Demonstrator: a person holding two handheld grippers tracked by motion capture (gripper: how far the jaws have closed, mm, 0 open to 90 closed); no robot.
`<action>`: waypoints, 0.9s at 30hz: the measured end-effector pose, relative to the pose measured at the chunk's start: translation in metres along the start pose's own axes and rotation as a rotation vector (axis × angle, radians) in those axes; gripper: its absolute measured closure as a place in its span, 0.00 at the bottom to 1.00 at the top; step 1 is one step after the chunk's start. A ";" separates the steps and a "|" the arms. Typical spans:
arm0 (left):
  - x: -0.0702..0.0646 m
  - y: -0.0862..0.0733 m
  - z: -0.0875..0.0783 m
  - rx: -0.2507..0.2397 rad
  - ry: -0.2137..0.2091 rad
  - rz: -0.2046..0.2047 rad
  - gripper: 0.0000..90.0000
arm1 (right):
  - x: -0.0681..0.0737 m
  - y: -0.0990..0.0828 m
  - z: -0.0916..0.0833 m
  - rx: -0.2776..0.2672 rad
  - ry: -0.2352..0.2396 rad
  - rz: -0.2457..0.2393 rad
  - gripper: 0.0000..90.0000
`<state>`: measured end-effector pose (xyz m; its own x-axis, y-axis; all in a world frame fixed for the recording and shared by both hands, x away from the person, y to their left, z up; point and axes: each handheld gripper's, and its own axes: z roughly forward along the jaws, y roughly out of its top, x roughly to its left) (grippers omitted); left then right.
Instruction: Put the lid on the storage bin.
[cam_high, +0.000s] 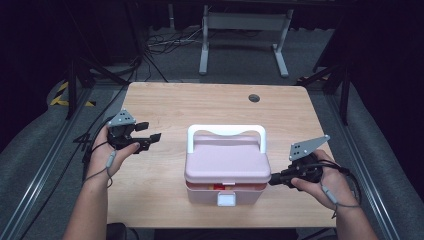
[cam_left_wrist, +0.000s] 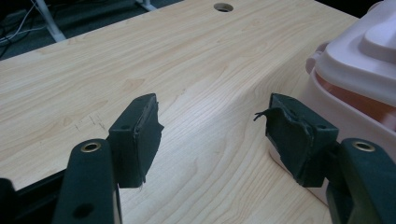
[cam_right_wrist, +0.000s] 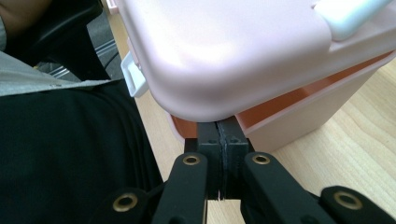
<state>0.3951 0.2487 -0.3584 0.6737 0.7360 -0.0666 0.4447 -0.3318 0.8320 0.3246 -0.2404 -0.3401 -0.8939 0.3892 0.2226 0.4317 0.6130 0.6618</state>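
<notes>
Box (cam_high: 226, 170) sits lower centre of counter (cam_high: 200, 105), lid (cam_high: 227, 160) slightly ajar. Our right gripper (cam_high: 274, 179) fingers pressed together, wedged under lid edge. Left gripper (cam_high: 152, 138) fingers spread, idle at left. We judge lid-lifting step underway; next: lever upward.

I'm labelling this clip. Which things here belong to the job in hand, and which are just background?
In the job:
pink box
its lid, slightly raised
right gripper, shut at the lid's edge
left gripper, open

Background:
table
white frame
floor cables
</notes>
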 end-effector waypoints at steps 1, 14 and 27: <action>0.000 0.000 0.000 0.002 -0.001 -0.001 0.40 | 0.000 0.000 0.000 0.001 0.003 0.000 1.00; 0.000 -0.001 0.002 0.010 -0.006 0.003 0.40 | 0.001 -0.002 0.004 0.080 0.023 0.002 0.99; 0.000 -0.001 0.001 0.011 -0.004 -0.002 0.40 | 0.001 -0.004 0.003 0.122 0.037 0.013 0.93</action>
<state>0.3949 0.2484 -0.3601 0.6753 0.7342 -0.0703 0.4526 -0.3373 0.8254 0.3220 -0.2402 -0.3452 -0.8910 0.3735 0.2582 0.4528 0.6878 0.5673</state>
